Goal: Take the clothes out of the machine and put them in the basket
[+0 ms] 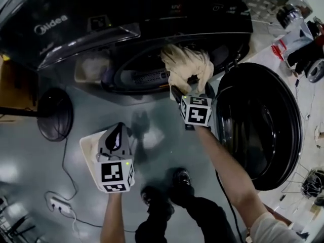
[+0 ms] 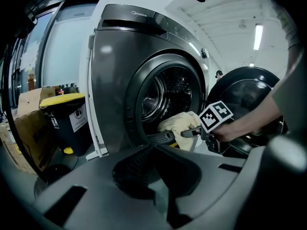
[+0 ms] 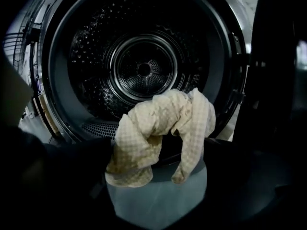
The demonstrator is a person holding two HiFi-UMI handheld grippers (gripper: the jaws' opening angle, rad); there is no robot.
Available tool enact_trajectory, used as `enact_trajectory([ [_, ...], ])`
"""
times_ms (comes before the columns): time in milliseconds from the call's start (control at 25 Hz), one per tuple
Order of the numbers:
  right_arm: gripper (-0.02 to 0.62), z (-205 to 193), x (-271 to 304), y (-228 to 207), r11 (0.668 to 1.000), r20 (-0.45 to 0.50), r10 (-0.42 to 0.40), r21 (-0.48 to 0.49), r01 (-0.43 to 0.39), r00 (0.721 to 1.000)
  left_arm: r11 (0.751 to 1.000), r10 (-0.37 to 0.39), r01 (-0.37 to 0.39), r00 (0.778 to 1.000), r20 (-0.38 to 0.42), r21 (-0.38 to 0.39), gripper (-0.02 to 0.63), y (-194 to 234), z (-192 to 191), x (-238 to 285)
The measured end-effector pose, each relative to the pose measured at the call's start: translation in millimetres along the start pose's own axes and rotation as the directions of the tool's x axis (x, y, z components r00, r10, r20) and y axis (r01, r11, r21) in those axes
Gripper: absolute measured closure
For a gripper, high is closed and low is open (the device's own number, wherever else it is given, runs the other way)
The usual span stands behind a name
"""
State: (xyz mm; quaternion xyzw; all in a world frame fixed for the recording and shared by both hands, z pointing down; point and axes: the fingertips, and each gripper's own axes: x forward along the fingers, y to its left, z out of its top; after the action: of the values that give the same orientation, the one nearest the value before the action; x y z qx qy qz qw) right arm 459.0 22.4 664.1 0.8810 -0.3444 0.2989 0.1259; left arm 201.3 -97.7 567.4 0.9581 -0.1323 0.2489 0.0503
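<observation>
A cream checked cloth (image 1: pixel 185 67) (image 2: pixel 180 123) (image 3: pixel 153 128) hangs out over the lip of the dark front-loading machine (image 1: pixel 50 24), half in its drum (image 3: pixel 144 71). My right gripper (image 1: pixel 191 82) (image 2: pixel 180 134) (image 3: pixel 156 171) is at the drum's mouth, open, with its jaws wide on either side of the hanging cloth and not pressing on it. My left gripper (image 1: pixel 121 127) (image 2: pixel 154 150) hovers lower left, shut and holding nothing, above a pale basket (image 1: pixel 90 146) on the floor.
The machine's round door (image 1: pixel 258 125) (image 2: pixel 244 87) stands swung open at the right. A dark bin with a yellow lid (image 2: pixel 64 111) and cardboard boxes are left of the machine. A black round object (image 1: pixel 54 113), a power strip (image 1: pixel 56 204) and my shoes (image 1: pixel 167 186) are on the floor.
</observation>
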Motion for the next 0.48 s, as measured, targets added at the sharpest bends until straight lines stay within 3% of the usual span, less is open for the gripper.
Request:
enact_trajectory([
  [480, 0.021, -19, 34, 8, 0.994, -0.055, 0.048, -0.092, -0.053, 0.997, 1.000, 0.010, -0.010, 0.999, 0.039, -0.005, 0.588, 13, -20, 14],
])
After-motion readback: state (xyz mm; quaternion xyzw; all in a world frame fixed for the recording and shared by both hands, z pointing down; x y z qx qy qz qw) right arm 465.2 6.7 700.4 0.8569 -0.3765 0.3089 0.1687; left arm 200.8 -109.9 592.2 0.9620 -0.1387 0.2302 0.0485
